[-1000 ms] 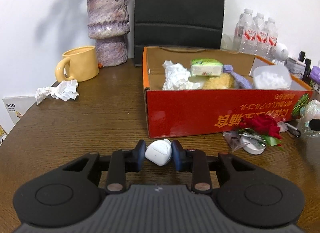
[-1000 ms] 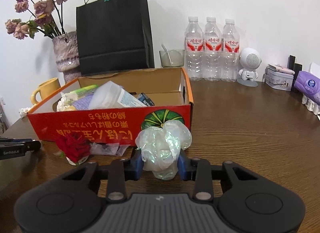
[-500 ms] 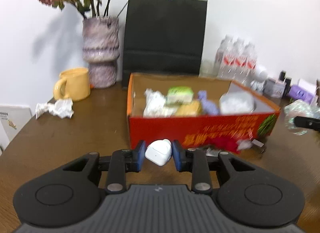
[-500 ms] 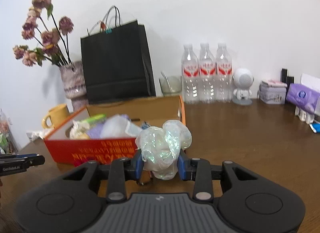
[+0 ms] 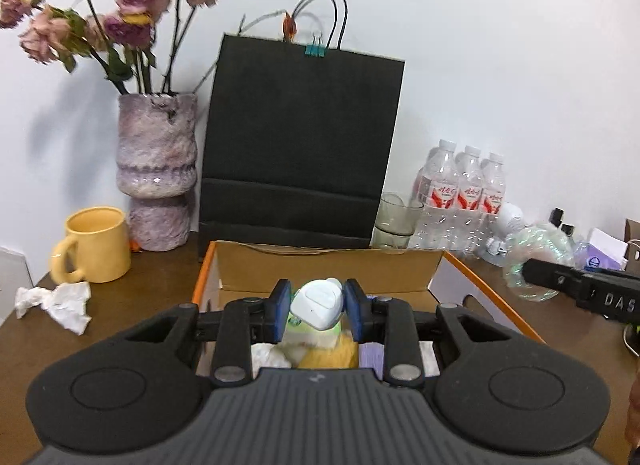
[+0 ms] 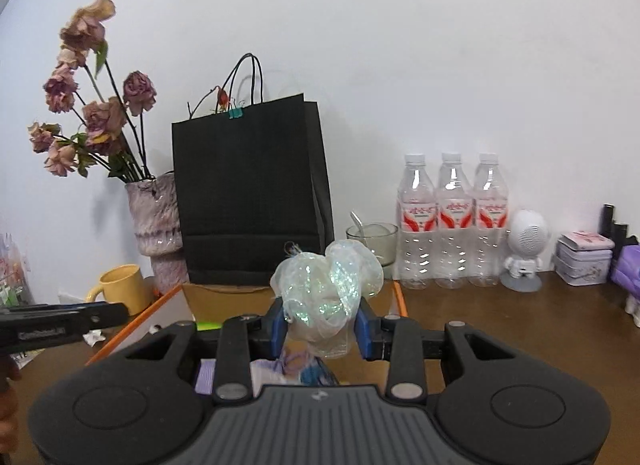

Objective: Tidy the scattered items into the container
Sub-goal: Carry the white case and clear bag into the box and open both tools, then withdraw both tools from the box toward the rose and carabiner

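My left gripper [image 5: 317,308] is shut on a small white plastic case [image 5: 316,305] and holds it above the open cardboard box [image 5: 328,265], over a yellow sponge [image 5: 328,353] and white tissue [image 5: 268,355] inside. My right gripper [image 6: 320,325] is shut on a crumpled iridescent wrapper [image 6: 326,289] above the box's right part [image 6: 224,297]; that wrapper also shows at the right in the left wrist view [image 5: 536,261]. A crumpled tissue [image 5: 56,301] lies on the table left of the box.
A yellow mug [image 5: 94,245], a vase of dried roses [image 5: 158,169] and a black paper bag [image 5: 296,145] stand behind the box. A glass [image 5: 396,219], three water bottles [image 6: 452,221], a white robot figure [image 6: 526,249] and a tin [image 6: 584,259] stand at the back right.
Both grippers have risen from table level and moved forward over the box, each still holding its item. The box's red front has dropped out of view.
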